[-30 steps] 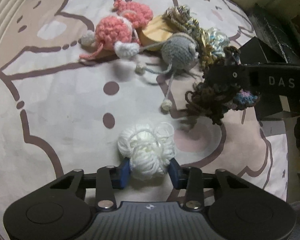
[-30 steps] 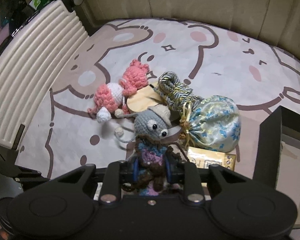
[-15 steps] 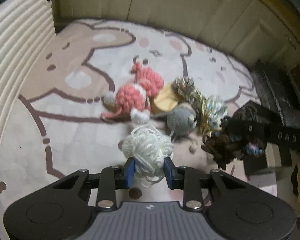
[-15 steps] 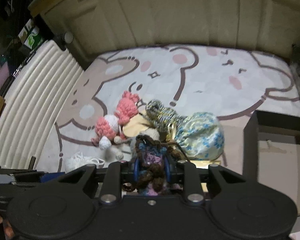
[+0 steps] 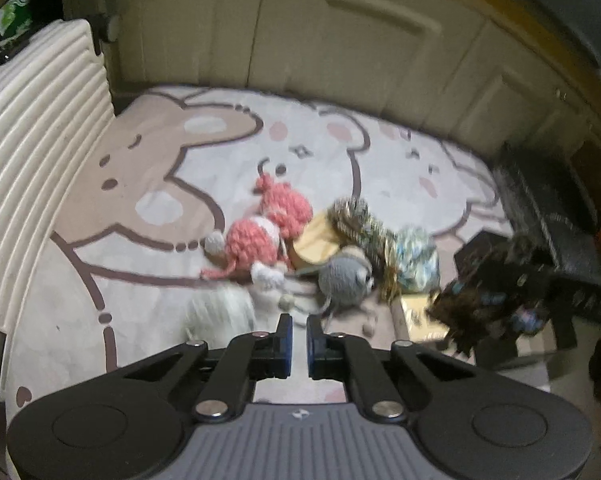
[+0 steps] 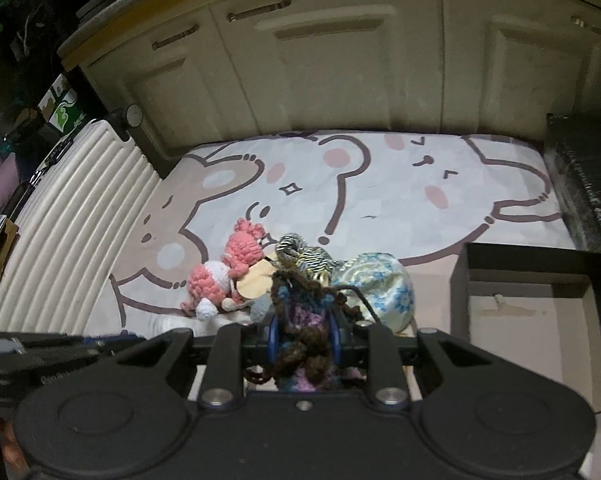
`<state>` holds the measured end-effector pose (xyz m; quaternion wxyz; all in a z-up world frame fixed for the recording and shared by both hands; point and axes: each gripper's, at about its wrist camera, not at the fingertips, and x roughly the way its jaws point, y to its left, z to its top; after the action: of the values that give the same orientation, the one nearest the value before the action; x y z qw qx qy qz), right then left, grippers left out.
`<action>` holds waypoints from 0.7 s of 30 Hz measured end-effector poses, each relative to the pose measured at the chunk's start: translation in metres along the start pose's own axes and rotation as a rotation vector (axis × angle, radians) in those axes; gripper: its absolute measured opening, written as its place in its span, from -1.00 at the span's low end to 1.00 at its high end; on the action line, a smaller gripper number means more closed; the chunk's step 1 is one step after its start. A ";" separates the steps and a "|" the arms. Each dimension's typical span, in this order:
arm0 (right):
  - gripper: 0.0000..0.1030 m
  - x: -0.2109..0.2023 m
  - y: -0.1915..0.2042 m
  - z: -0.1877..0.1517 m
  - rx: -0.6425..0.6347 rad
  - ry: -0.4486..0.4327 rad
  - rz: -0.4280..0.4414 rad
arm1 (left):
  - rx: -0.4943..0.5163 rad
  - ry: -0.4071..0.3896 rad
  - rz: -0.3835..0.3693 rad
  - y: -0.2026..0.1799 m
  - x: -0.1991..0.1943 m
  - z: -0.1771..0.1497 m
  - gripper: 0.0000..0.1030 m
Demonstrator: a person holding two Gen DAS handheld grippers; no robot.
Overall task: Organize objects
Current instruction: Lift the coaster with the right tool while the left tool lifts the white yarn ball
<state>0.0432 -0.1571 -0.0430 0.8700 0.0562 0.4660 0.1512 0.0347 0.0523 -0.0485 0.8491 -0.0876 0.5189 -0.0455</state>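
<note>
Left gripper (image 5: 296,330) closed, empty; white yarn ball (image 5: 220,314) blurred beside it. Right gripper (image 6: 303,336) clamps brown-purple yarn toy (image 6: 304,320)

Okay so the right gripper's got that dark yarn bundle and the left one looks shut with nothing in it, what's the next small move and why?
Probably carry the right gripper sideways over the black box and let go there. It is clamped on the dark yarn bundle, lifted clear of the pile, and the box stands open beside it. The left gripper is shut and empty; the white yarn ball, blurred, is out of it on the mat.
</note>
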 end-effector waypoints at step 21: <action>-0.52 -0.013 -0.009 -0.001 -0.011 0.006 0.015 | 0.112 0.226 0.217 0.021 0.099 0.029 0.34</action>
<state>0.0377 -0.1691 -0.0355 0.8678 0.0543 0.4671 0.1606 0.1061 0.0596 -0.1262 0.7888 0.0222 0.6141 0.0079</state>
